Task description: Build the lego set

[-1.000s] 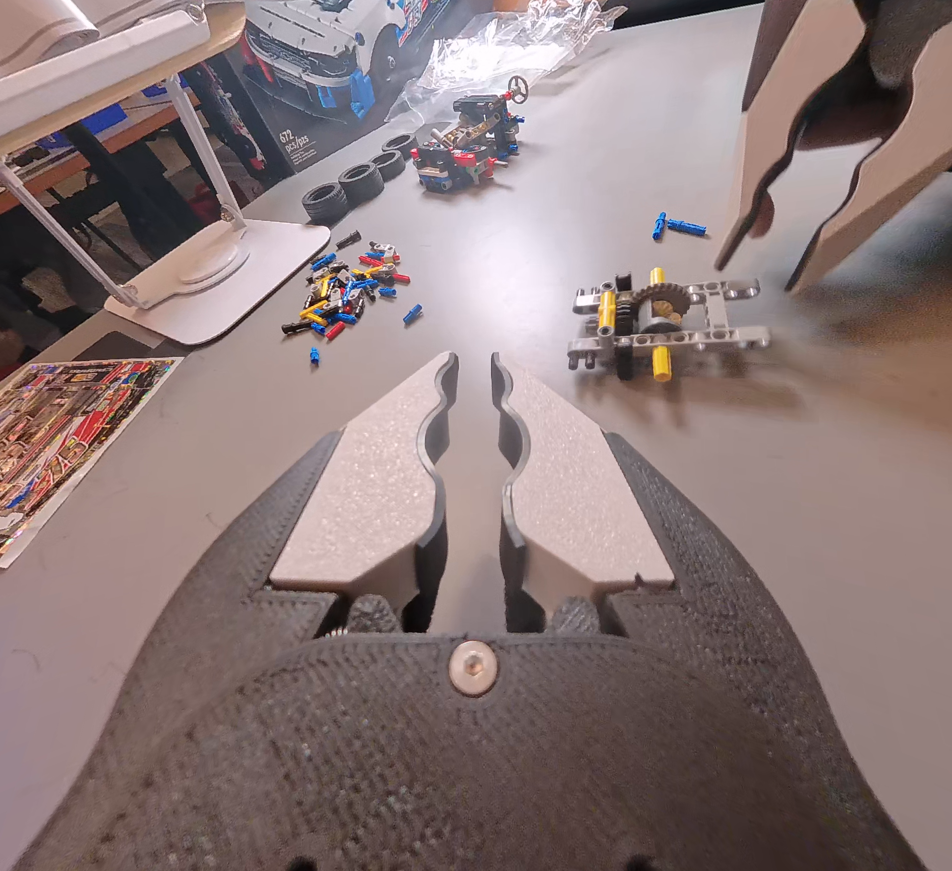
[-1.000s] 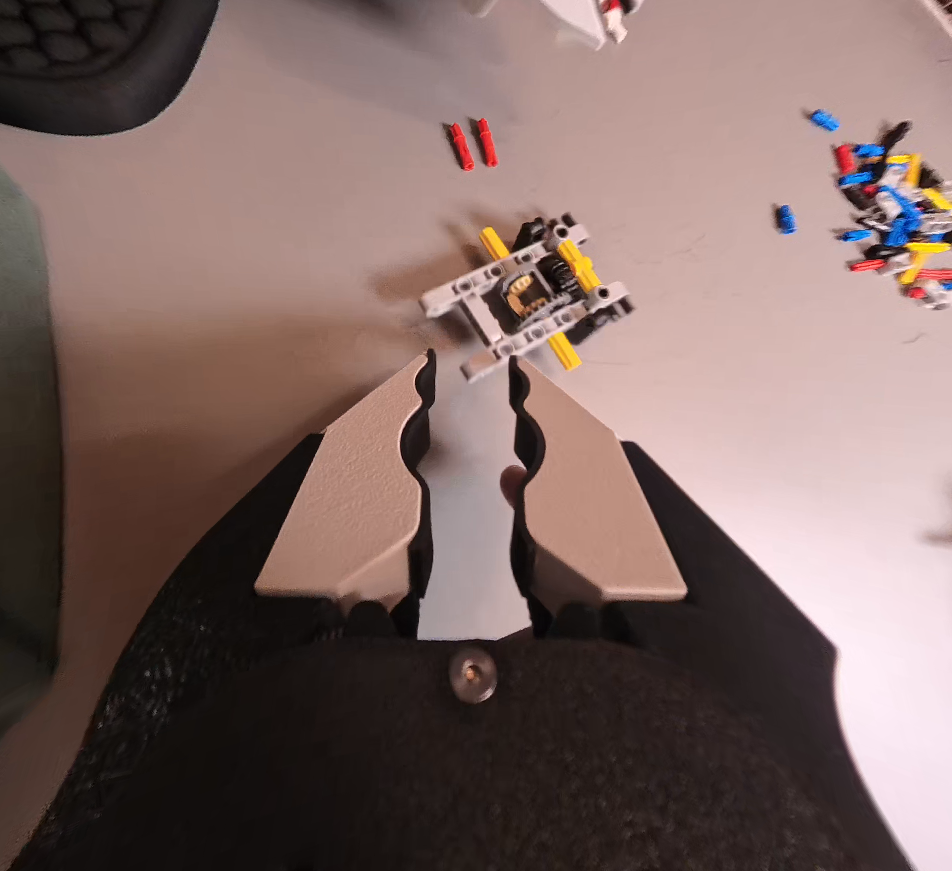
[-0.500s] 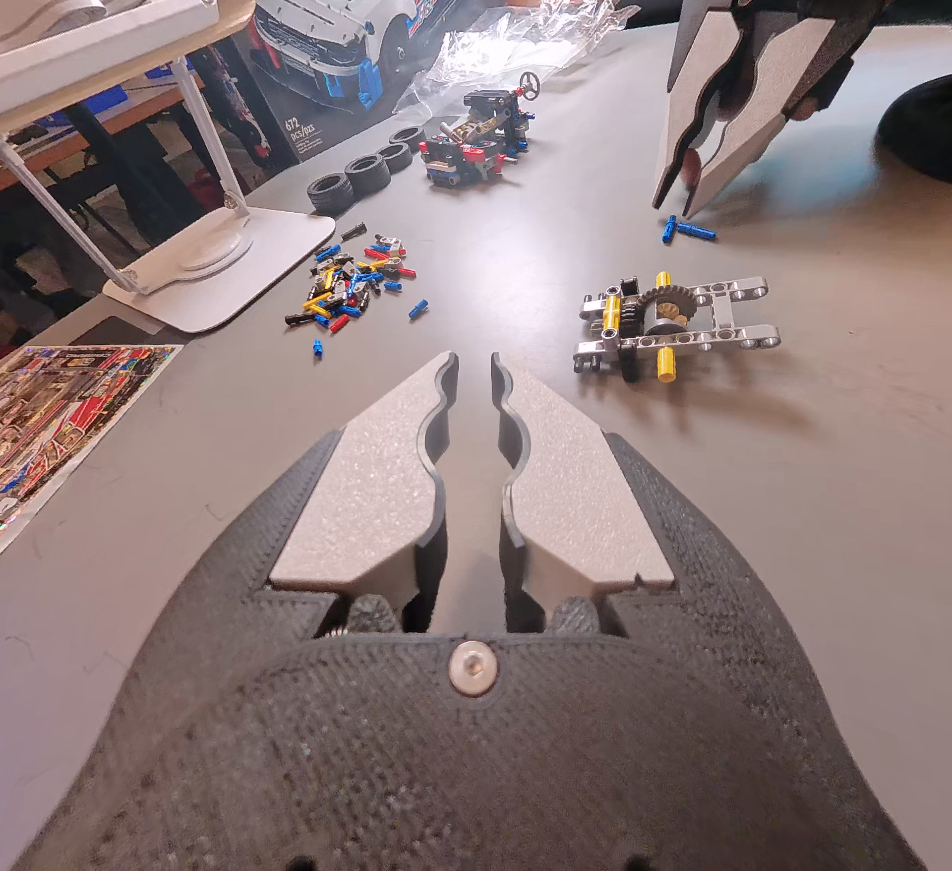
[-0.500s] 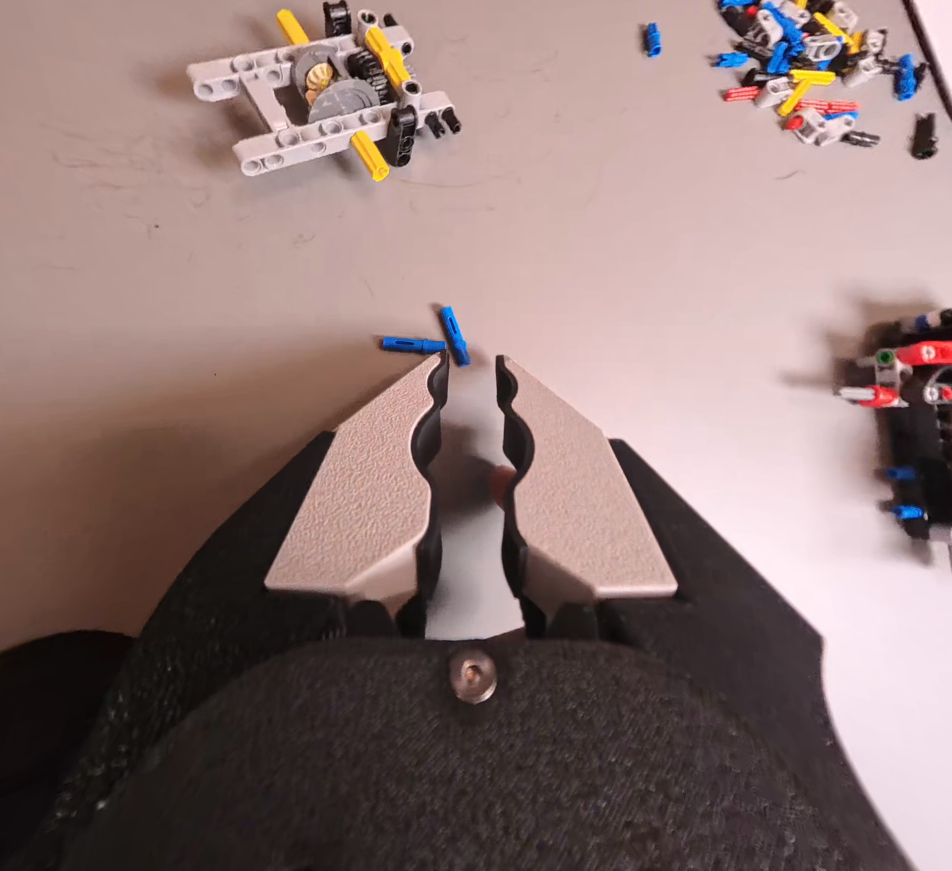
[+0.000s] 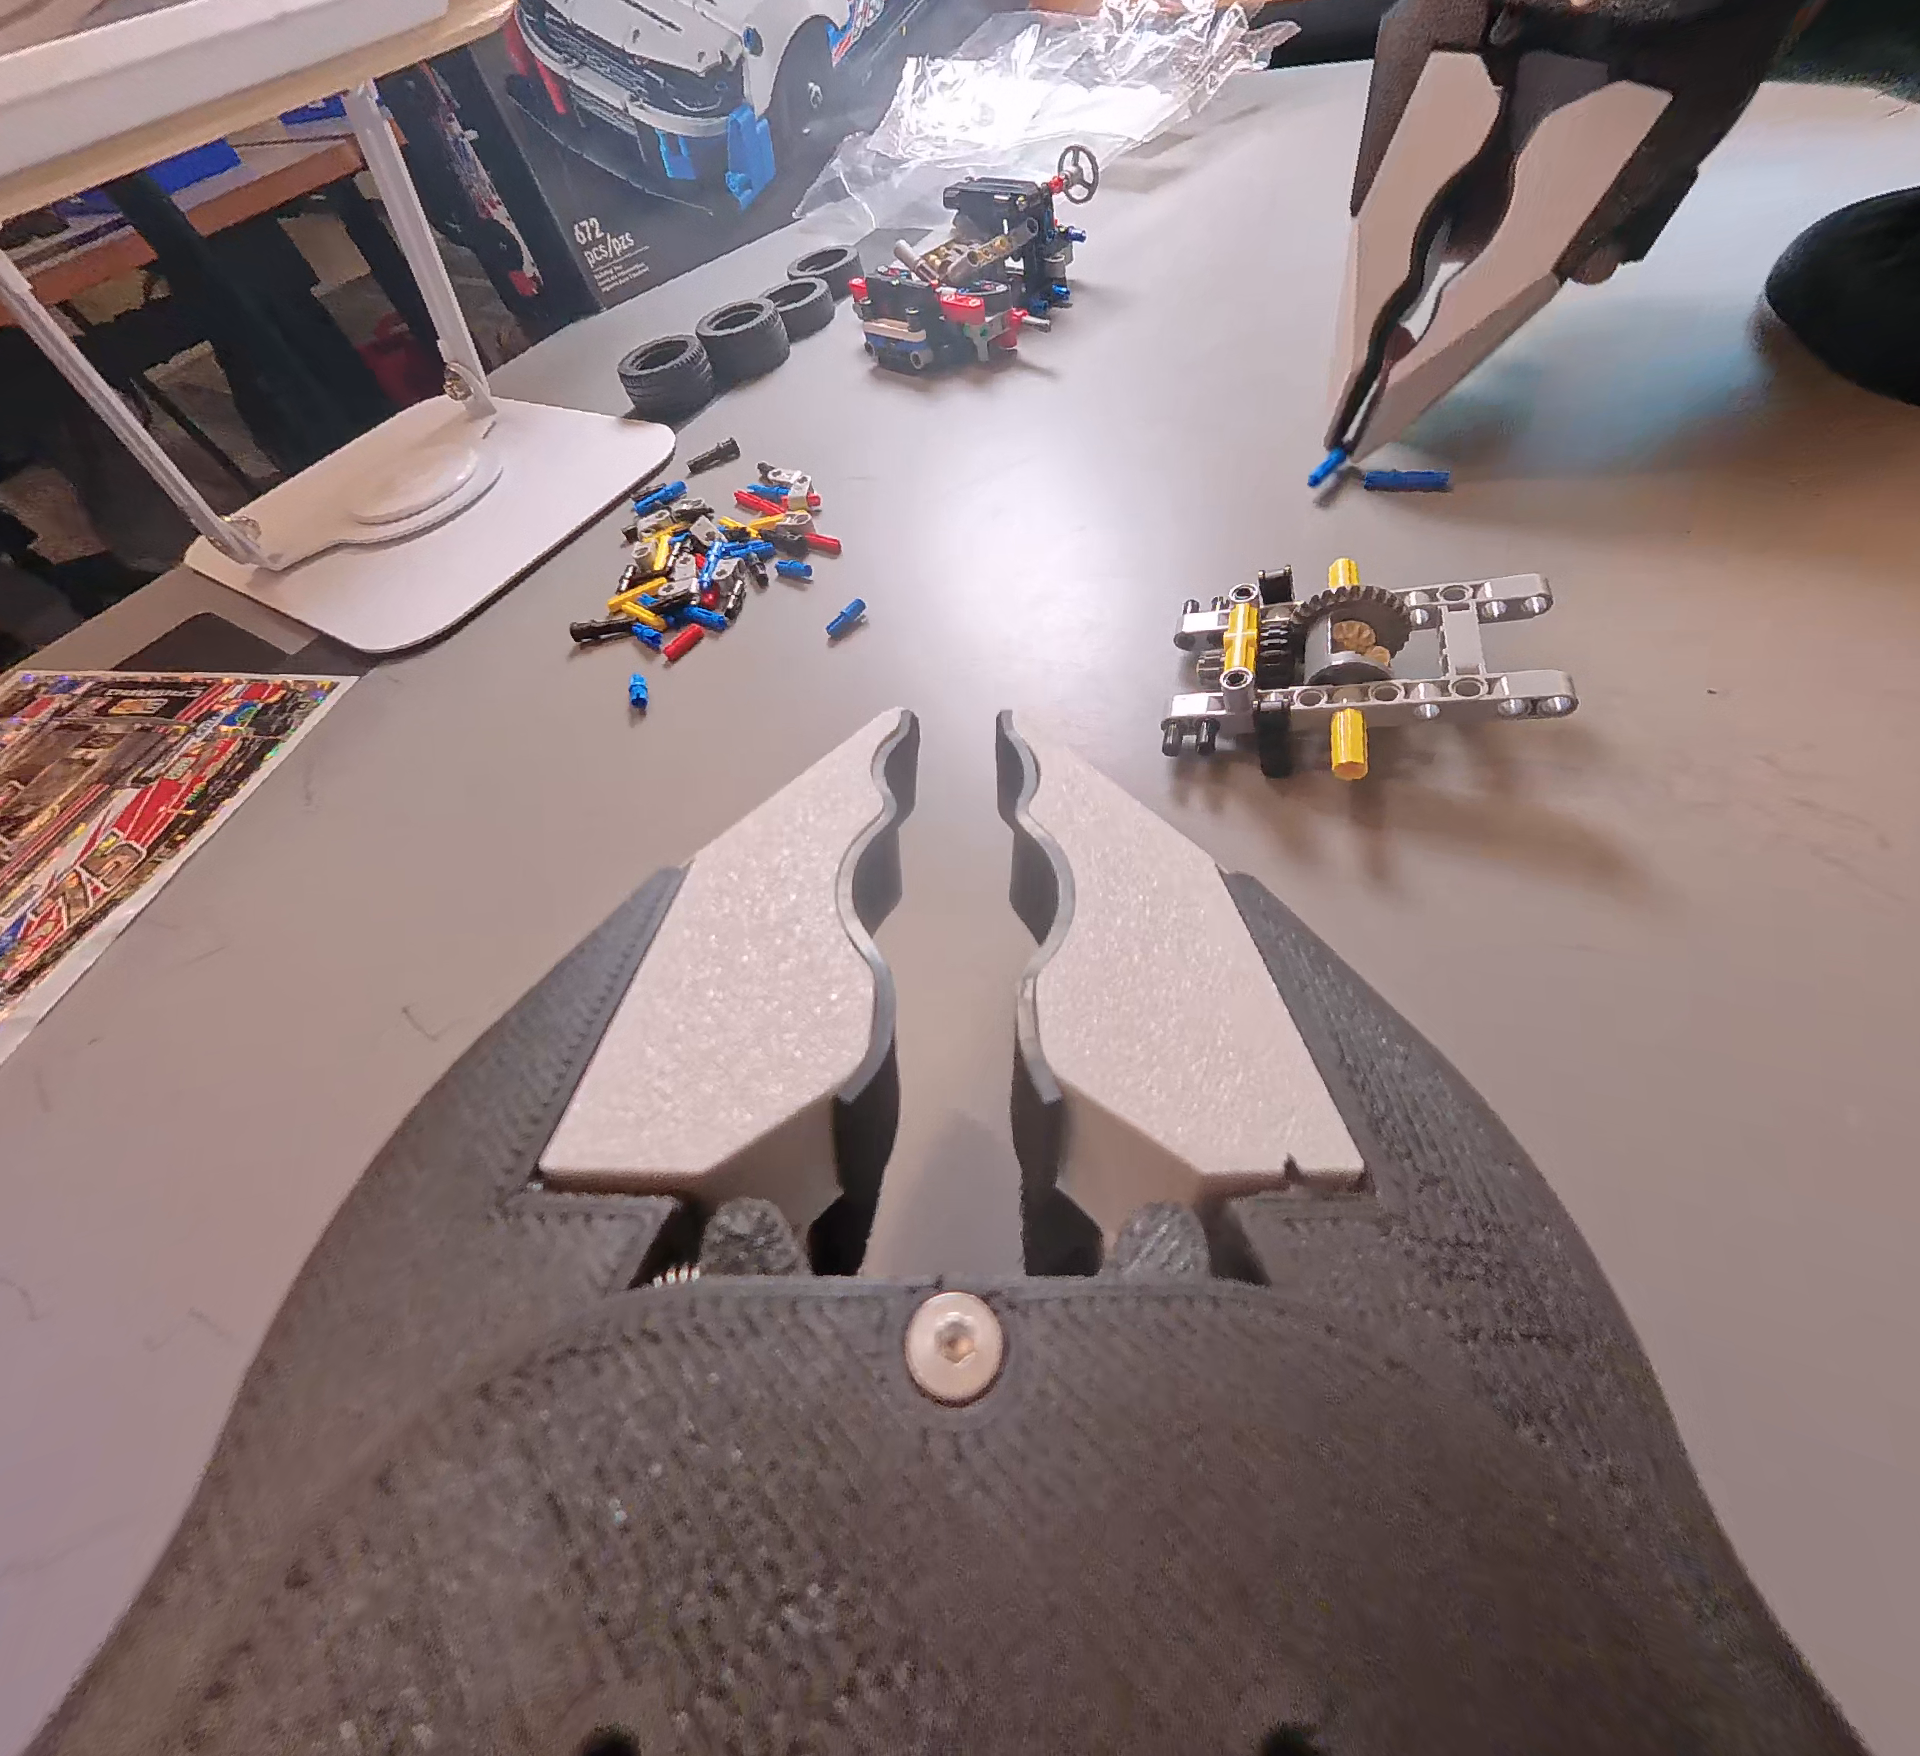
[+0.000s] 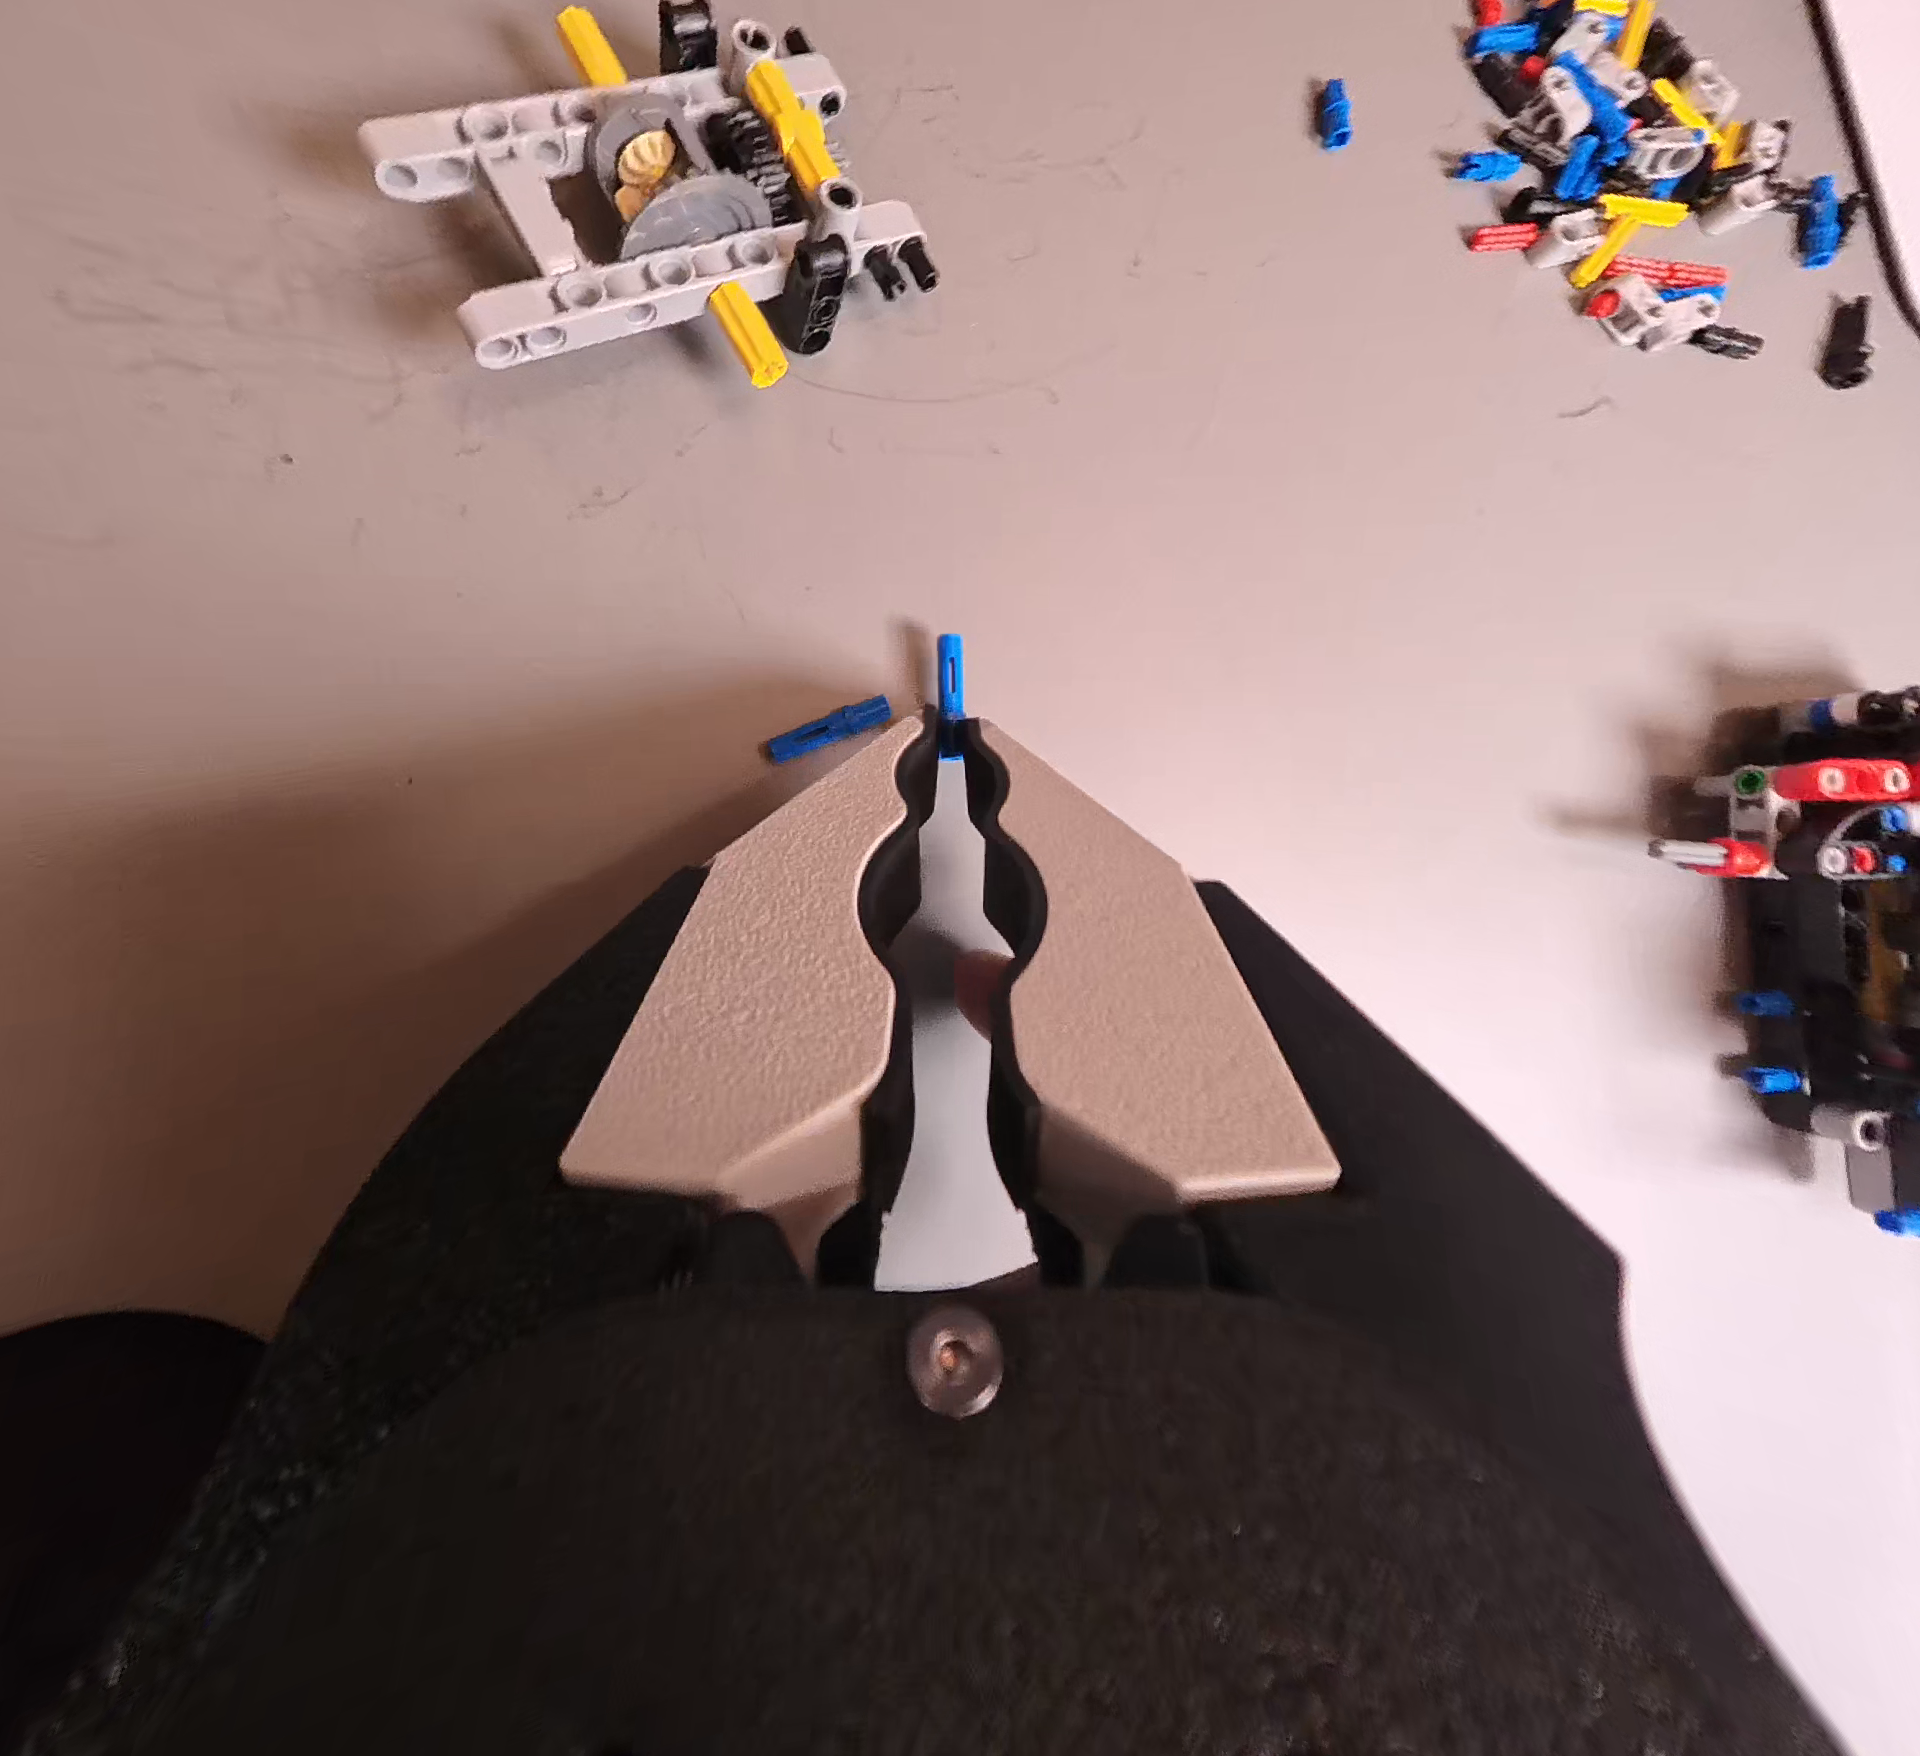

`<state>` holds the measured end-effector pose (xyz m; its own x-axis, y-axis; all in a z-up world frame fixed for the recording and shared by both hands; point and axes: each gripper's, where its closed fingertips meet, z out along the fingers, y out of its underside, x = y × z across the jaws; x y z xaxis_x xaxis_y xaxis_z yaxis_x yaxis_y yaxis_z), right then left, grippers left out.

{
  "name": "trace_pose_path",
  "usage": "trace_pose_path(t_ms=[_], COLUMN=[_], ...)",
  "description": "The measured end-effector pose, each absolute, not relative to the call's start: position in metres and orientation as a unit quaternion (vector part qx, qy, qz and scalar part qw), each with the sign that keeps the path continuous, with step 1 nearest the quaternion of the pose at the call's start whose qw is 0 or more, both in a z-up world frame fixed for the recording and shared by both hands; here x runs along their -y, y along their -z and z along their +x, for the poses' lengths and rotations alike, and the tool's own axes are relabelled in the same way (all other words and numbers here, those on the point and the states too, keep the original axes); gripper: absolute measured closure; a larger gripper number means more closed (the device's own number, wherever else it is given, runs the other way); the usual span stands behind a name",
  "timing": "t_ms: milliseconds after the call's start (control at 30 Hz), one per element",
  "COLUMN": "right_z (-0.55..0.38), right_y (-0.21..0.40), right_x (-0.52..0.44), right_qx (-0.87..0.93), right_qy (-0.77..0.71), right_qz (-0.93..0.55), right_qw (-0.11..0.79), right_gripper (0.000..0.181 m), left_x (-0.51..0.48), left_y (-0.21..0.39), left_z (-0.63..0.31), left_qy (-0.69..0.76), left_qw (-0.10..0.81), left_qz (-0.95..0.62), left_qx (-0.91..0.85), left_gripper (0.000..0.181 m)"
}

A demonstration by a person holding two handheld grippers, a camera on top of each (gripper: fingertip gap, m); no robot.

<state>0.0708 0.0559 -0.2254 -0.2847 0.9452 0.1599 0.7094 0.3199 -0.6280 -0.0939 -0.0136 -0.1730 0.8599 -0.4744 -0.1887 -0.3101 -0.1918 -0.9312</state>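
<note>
Parts pile (image 6: 1631, 168): I see it at 1 o'clock in right wrist view, loose pins/axles, untouched.
L gripper (image 5: 956, 740): mine, hovering low, fingers narrow w/ a gap, holding nothing; ready to steady the frame.
Gear frame (image 5: 1371, 667): grey beams, yellow axles, diff gear; at 2 o'clock from L gripper, flat on table (image 5: 1558, 1031).
R gripper (image 6: 948, 732): tips pinched on a blue pin (image 6: 950, 683), pin sticks out toward 12 o'clock.
2nd blue pin (image 6: 828, 727): lies just beside tips at 10 o'clock, don't bump it.
Step, I reckon: lift pin straight, keep squeeze firm, it's gripped only by its end; align w/ a beam hole before pushing.
</note>
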Motion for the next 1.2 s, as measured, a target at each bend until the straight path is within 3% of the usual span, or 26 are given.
trace_pose_path(t_ms=[133, 300, 533, 733, 1033, 1200], right_z=[0.070, 0.064, 0.061, 0.060, 0.055, 0.046], right_y=[0.209, 0.196, 0.196, 0.194, 0.179, 0.166], right_x=[-0.059, -0.051, -0.040, -0.037, -0.026, 0.003], right_qx=[0.747, 0.739, 0.740, 0.737, 0.728, 0.742], right_qy=[-0.250, -0.276, -0.286, -0.292, -0.315, -0.337], right_qz=[-0.545, -0.536, -0.532, -0.531, -0.526, -0.489], right_qw=[0.287, 0.301, 0.297, 0.299, 0.307, 0.311], right_gripper=[0.178, 0.178, 0.178, 0.178, 0.179, 0.179], left_x=[0.009, 0.019, 0.022, 0.021, 0.032, 0.026], left_y=[0.182, 0.209, 0.213, 0.216, 0.210, 0.169], left_z=[-0.087, -0.060, -0.033, -0.018, -0.009, -0.001], left_qy=[0.085, 0.173, 0.257, 0.246, 0.233, 0.337], left_qw=[0.548, 0.423, 0.364, 0.366, 0.370, 0.430], left_qz=[-0.781, -0.803, -0.780, -0.778, -0.795, -0.769], left_qx=[-0.287, -0.382, -0.439, -0.448, -0.420, -0.333], left_gripper=[0.165, 0.157, 0.150, 0.166, 0.157, 0.160])
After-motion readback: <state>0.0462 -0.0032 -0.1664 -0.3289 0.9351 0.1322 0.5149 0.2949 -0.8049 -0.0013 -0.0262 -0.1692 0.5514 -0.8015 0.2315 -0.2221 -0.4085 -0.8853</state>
